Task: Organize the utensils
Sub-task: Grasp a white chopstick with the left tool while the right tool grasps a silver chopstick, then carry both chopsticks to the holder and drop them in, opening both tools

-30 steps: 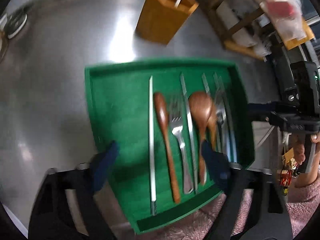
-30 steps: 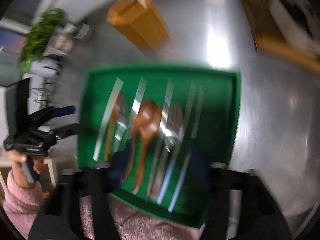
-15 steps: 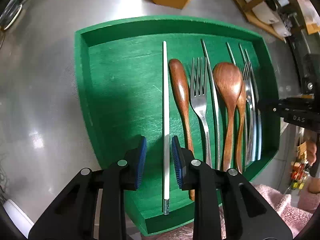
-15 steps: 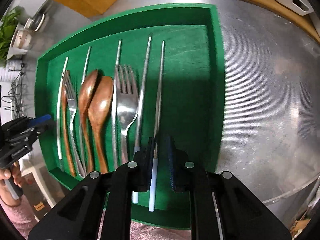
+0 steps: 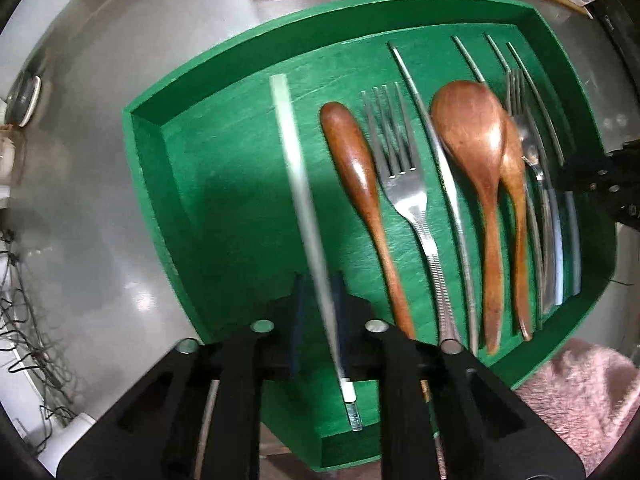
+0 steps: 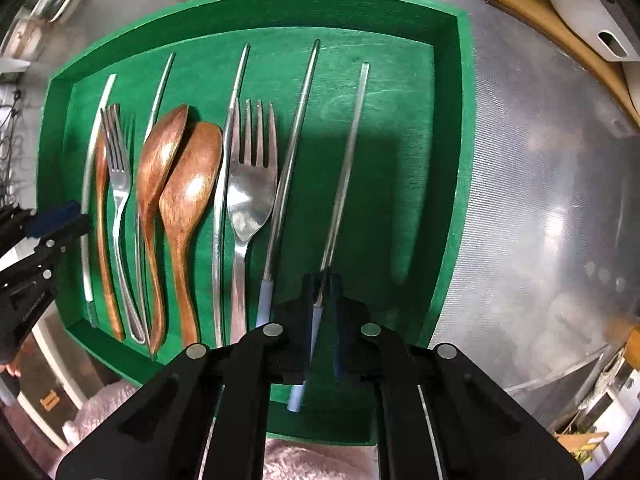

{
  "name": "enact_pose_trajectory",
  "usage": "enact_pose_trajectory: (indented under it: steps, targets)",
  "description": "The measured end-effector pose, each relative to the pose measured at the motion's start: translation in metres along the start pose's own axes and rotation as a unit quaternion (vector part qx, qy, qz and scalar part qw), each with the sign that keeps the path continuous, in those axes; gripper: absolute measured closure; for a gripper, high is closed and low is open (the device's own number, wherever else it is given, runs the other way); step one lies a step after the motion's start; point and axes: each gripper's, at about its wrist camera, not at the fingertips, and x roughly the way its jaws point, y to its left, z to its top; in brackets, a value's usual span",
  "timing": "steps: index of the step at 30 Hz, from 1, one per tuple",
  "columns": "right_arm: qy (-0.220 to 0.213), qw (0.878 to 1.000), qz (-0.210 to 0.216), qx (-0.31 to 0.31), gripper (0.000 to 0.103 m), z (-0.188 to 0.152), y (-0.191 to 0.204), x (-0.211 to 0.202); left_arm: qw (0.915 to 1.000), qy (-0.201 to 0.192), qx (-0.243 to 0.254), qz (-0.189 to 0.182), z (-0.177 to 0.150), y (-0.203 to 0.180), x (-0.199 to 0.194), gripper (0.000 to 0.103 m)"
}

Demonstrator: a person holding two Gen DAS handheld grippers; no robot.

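Utensils lie side by side in the green wooden tray point(image 5: 152, 184) on the shiny metal table point(image 5: 100, 80). The left gripper point(image 5: 318, 312) has just closed its jaws on the long white chopstick point(image 5: 296, 184) (it looks blurry). The right gripper point(image 6: 322, 312) has just closed its jaws on the thin metal chopstick with a pale blue handle point(image 6: 344, 168).

The green wooden utensil tray point(image 5: 168, 184) on the brushed steel counter point(image 5: 100, 80) is viewed from close above in both fisheye views, each looking almost straight down along its own black fingers at the lower frame edge. The tray and the wooden spoons point(image 6: 188, 196) are shared by both views.
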Motion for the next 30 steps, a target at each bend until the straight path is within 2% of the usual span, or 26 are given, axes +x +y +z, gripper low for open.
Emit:
enact_pose_trajectory:
  steps: [3,6,9,12,15,17,18,20,21,22,23,24,25,27,28,29,30]
  targets:
    - [-0.008,1.000,0.015,0.001,0.097,-0.002,0.000,0.000,0.9998,-0.005,-0.006,-0.017,0.000,0.010,0.001,0.099]
    - [-0.024,0.999,0.046,0.012,0.097,-0.008,-0.018,-0.001,0.9984,-0.013,-0.025,-0.050,-0.004,0.022,0.002,0.099]
    - [-0.044,0.996,0.076,0.010,0.097,-0.013,-0.032,-0.016,0.9958,-0.037,-0.024,-0.080,-0.018,0.033,-0.006,0.099]
    - [-0.085,0.988,0.129,0.005,0.097,-0.022,-0.045,-0.038,0.9886,-0.089,-0.020,-0.120,-0.033,0.034,-0.030,0.099]
    - [-0.140,0.978,0.153,-0.005,0.097,-0.030,-0.046,-0.062,0.9756,-0.165,-0.025,-0.143,-0.040,0.037,-0.061,0.099]
    - [-0.209,0.965,0.158,-0.021,0.097,-0.033,-0.040,-0.086,0.9591,-0.237,-0.030,-0.152,-0.042,0.040,-0.089,0.099]
    - [-0.255,0.953,0.160,-0.032,0.097,-0.034,-0.036,-0.102,0.9501,-0.271,-0.031,-0.151,-0.043,0.041,-0.099,0.099]
    - [-0.318,0.933,0.164,-0.043,0.097,-0.028,-0.033,-0.122,0.9246,-0.347,-0.042,-0.152,-0.045,0.047,-0.123,0.099]
    - [-0.358,0.918,0.161,-0.047,0.097,-0.027,-0.029,-0.136,0.9105,-0.383,-0.051,-0.149,-0.044,0.050,-0.135,0.099]
    - [-0.390,0.905,0.164,-0.050,0.097,-0.020,-0.027,-0.146,0.8998,-0.407,-0.057,-0.146,-0.043,0.057,-0.145,0.099]
    - [-0.411,0.895,0.168,-0.051,0.097,-0.013,-0.032,-0.153,0.8851,-0.438,-0.064,-0.145,-0.042,0.061,-0.156,0.099]
    - [-0.442,0.878,0.174,-0.052,0.097,-0.008,-0.028,-0.164,0.8639,-0.478,-0.071,-0.141,-0.040,0.064,-0.166,0.099]
    - [-0.461,0.868,0.176,-0.052,0.097,-0.003,-0.029,-0.170,0.8470,-0.508,-0.077,-0.136,-0.032,0.075,-0.178,0.099]
    - [-0.513,0.838,0.180,-0.052,0.097,0.009,-0.022,-0.184,0.8193,-0.551,-0.091,-0.131,-0.022,0.070,-0.187,0.099]
    - [-0.526,0.829,0.180,-0.050,0.097,0.015,-0.018,-0.186,0.7989,-0.577,-0.102,-0.136,-0.014,0.075,-0.191,0.099]
    - [-0.540,0.821,0.181,-0.046,0.097,0.026,-0.015,-0.189,0.7877,-0.591,-0.112,-0.134,-0.008,0.080,-0.196,0.099]
    - [-0.550,0.814,0.181,-0.042,0.097,0.037,-0.012,-0.191,0.7808,-0.598,-0.124,-0.130,-0.001,0.085,-0.199,0.099]
